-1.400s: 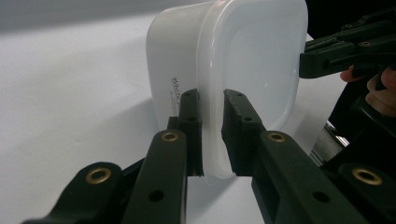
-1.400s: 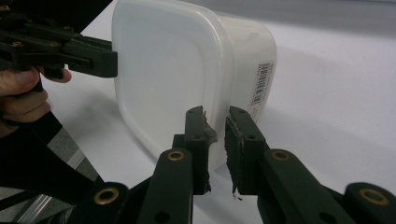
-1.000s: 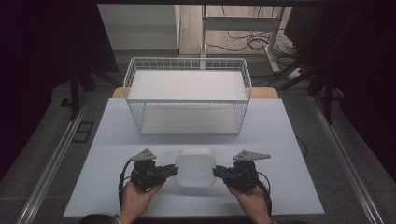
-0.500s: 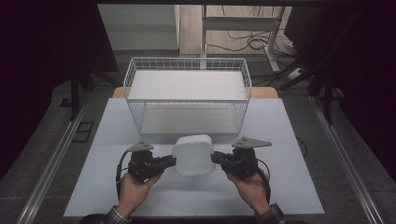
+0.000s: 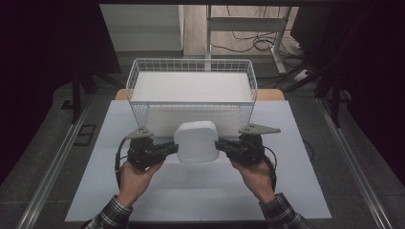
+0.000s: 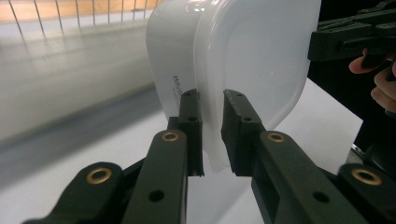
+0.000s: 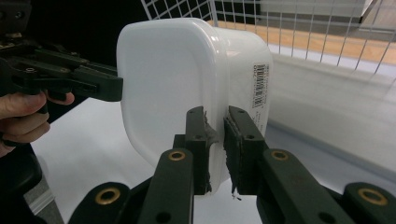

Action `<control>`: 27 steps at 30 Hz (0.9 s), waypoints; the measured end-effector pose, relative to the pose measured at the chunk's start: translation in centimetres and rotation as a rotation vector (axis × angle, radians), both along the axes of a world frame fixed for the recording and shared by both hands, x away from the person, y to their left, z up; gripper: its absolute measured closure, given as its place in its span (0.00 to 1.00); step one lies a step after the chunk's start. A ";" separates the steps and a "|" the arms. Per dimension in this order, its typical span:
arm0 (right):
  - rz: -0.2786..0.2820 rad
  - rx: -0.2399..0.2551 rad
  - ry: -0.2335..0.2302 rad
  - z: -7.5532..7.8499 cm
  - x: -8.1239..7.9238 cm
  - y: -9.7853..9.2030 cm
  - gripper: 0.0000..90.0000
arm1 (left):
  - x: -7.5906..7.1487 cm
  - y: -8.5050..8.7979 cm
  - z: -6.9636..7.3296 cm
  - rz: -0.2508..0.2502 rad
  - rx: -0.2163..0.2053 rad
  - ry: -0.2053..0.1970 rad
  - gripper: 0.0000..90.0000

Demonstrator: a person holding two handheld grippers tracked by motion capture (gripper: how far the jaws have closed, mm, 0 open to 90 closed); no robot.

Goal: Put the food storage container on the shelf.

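Standing at the far middle of the tabletop (image 5: 286, 191), the white wire basket (image 5: 191, 90) is the landmark that everything else answers to, its long axis running across from the person's left to right and its near wall facing the hands. Just on the near side of that wall, and below its rim, the white lidded plastic container (image 5: 196, 142) hangs clear of the tabletop, roughly level with the basket's middle. It is nearly square with rounded corners, so no long axis matters much, and its broad pale face looks up toward the high view. Each arm is about equally close to the basket, one on either flank of the container. The left hand-held gripper (image 5: 168, 148) is clenched on the thin projecting lip at the container's left edge, the lip pinched between its black jaws in the left gripper view. The right hand-held gripper (image 5: 223, 145) grips the opposite lip in the same way, near the barcode label (image 7: 260, 86). By my judgement the container lies short of and lower than the basket's opening, so up and forward over the near rim looks the likely path.
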State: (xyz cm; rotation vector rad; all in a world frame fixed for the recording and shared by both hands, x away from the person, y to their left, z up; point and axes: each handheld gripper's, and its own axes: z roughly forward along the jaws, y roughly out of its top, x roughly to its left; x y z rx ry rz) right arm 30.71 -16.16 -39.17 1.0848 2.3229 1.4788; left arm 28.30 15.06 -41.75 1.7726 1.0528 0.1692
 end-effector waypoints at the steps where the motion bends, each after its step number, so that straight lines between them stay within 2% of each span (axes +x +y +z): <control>1: 0.000 0.000 0.000 0.0 0.0 0.0 0.88 | 0.0 0.0 0.0 0.000 0.000 0.000 0.88; 11: -0.014 0.026 -0.040 2.6 1.6 0.4 0.88 | 1.5 0.3 3.2 0.015 0.009 -0.052 0.88; 17: -0.018 0.031 -0.059 4.1 2.4 0.8 0.88 | 2.2 0.6 4.8 0.024 0.013 -0.071 0.88; 21: -0.021 0.045 -0.073 5.5 3.3 1.1 0.88 | 2.9 0.8 6.5 0.029 0.012 -0.090 0.88; 27: -0.027 0.056 -0.086 6.9 4.3 1.4 0.87 | 3.9 1.1 7.9 0.030 0.007 -0.105 0.88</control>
